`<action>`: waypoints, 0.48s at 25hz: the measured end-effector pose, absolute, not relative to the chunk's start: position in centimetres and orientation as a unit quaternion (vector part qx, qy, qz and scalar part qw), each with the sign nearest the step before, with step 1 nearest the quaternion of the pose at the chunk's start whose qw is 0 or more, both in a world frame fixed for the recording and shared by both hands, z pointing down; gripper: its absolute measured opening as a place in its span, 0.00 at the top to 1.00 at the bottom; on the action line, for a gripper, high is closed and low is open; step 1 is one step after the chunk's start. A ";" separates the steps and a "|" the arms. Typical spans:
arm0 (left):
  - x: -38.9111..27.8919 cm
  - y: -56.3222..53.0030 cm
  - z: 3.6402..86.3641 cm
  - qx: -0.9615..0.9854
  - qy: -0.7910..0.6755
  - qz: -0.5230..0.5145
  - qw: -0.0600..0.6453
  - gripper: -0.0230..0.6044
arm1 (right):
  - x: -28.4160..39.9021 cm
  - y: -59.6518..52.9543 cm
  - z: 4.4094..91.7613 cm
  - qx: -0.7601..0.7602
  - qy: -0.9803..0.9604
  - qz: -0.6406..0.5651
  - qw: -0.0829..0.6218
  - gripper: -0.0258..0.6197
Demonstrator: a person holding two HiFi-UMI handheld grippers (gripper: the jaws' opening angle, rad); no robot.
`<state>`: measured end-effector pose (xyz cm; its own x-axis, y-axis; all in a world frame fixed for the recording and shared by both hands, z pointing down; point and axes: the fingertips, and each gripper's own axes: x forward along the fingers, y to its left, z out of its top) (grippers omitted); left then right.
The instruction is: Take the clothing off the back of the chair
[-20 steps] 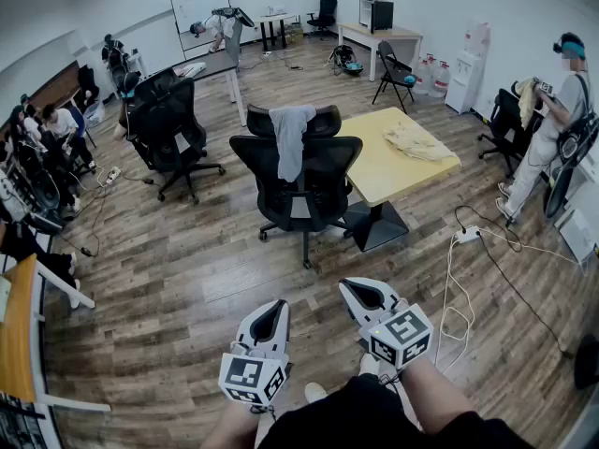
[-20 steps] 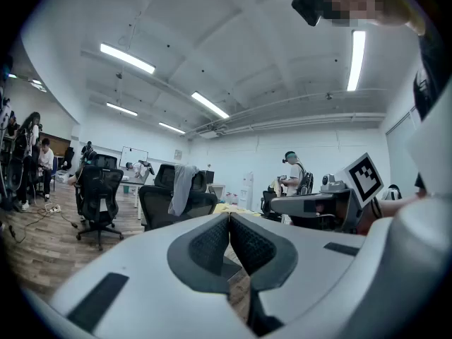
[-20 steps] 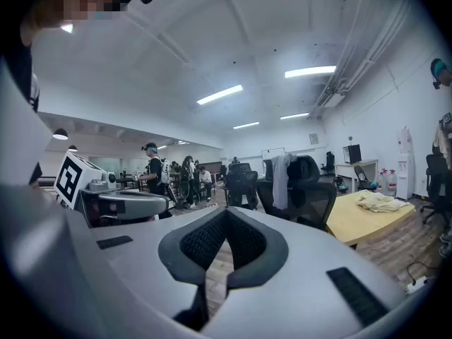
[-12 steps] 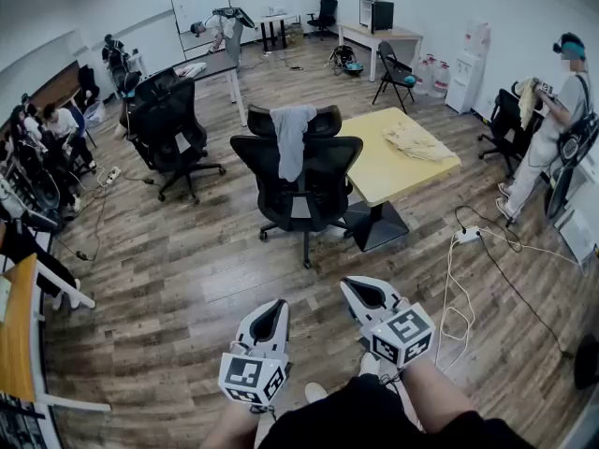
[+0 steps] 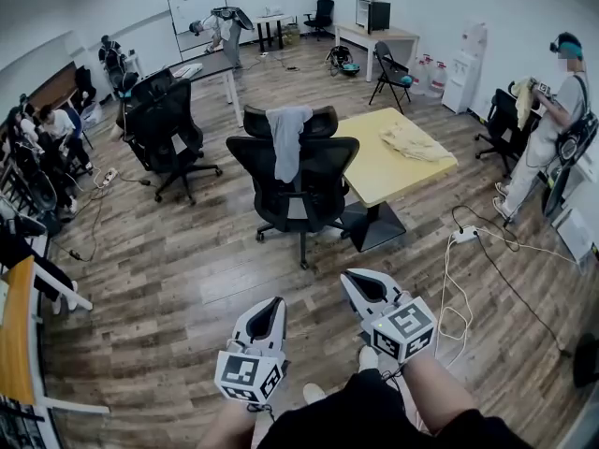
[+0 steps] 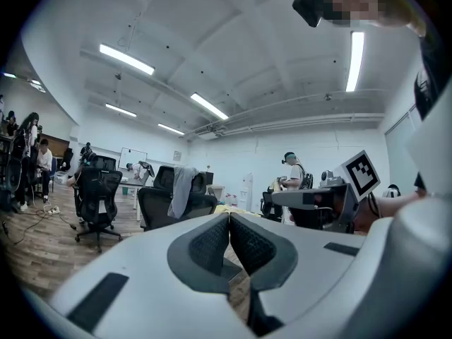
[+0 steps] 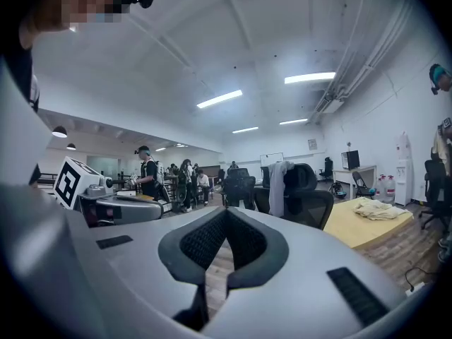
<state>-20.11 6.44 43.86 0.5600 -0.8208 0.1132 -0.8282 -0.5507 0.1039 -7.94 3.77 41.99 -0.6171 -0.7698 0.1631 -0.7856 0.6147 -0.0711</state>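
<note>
Clothing (image 5: pixel 285 143) on chair (image 5: pixel 316 171) back; table (image 5: pixel 374 174) to R.

Left gripper (image 5: pixel 274 300) & right gripper (image 5: pixel 349 275): white, blk/wht square markers. Ahead: grey clothing (image 5: pixel 285 138), blk chair (image 5: pixel 314 185). Fwd-right: yellow table (image 5: pixel 388 176). Below: brown plank floor (image 5: pixel 178 269).

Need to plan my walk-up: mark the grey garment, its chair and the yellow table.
grey garment (image 5: pixel 286 143), head view, middle of the hanging cloth.
chair (image 5: pixel 328 181), head view, bare backrest right of the garment.
yellow table (image 5: pixel 376 181), head view, bare top, front part.
</note>
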 end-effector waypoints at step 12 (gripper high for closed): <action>-17.2 1.2 43.7 0.873 -0.482 0.035 0.069 0.93 | -4.1 -2.5 41.6 0.424 -0.902 0.063 0.052 0.94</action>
